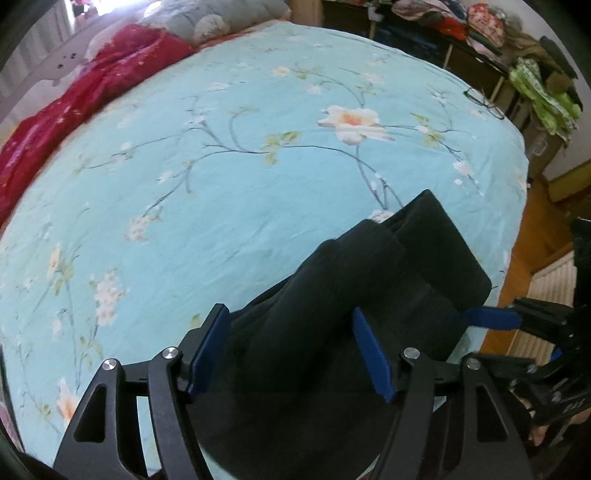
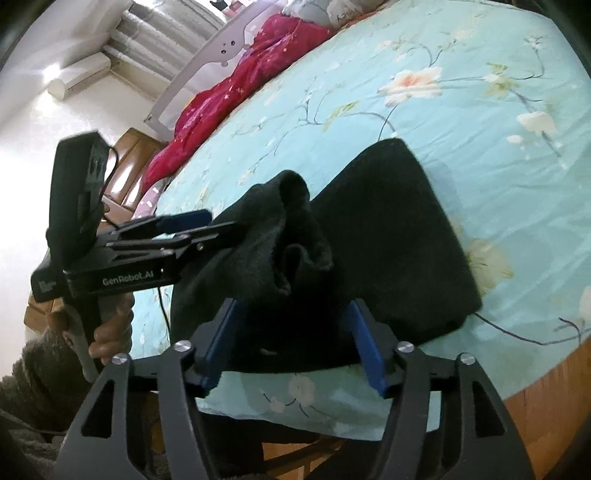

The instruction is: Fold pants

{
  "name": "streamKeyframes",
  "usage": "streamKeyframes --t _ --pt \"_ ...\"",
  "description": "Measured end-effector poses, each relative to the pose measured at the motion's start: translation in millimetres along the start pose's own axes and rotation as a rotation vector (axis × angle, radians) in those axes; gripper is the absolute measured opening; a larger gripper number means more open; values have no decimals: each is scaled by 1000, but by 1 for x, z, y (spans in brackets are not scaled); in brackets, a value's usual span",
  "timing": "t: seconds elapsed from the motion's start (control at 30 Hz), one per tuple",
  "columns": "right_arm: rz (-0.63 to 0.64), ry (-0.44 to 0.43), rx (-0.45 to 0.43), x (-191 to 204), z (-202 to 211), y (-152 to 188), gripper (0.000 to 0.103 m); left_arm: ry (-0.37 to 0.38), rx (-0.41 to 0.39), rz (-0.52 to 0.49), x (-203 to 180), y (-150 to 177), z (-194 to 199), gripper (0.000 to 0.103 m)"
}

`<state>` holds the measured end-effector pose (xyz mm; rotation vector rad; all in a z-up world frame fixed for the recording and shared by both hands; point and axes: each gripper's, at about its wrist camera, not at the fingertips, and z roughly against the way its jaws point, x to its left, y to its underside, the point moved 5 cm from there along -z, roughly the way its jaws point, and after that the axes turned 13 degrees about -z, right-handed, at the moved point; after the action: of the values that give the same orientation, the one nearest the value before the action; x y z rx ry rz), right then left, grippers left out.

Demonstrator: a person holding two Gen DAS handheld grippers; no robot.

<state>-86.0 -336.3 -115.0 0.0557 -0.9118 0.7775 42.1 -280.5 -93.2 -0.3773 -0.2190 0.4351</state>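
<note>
Black pants lie folded into a thick bundle near the corner of a bed with a light blue flowered sheet. My left gripper points down on them, jaws wide apart, with a raised ridge of the fabric between the blue pads. In the right wrist view the pants show a bunched fold standing up at their left end, where my left gripper reaches in. My right gripper is open at the pants' near edge, with cloth between its spread pads. One of its blue fingers touches the bundle's side.
A red quilt runs along the far side of the bed, with a pillow behind it. Glasses lie near the far edge. Shelves piled with clothes stand beyond. A wooden floor lies below the corner. A hand holds the left gripper's handle.
</note>
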Motion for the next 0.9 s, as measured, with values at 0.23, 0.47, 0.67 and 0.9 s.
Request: streamKeyframes --t 0.23,0.47,0.67,0.9 --pt "-20 25 -31 -3 15 2 74 -78 -12 46 16 16 15 70" --pt "-6 26 -32 2 17 7 78 -139 -7 56 28 23 21 70" --pt "-5 24 -20 2 16 7 79 -164 0 75 35 23 19 70" --pt "-13 20 -10 1 13 6 79 -177 19 60 35 19 15 71"
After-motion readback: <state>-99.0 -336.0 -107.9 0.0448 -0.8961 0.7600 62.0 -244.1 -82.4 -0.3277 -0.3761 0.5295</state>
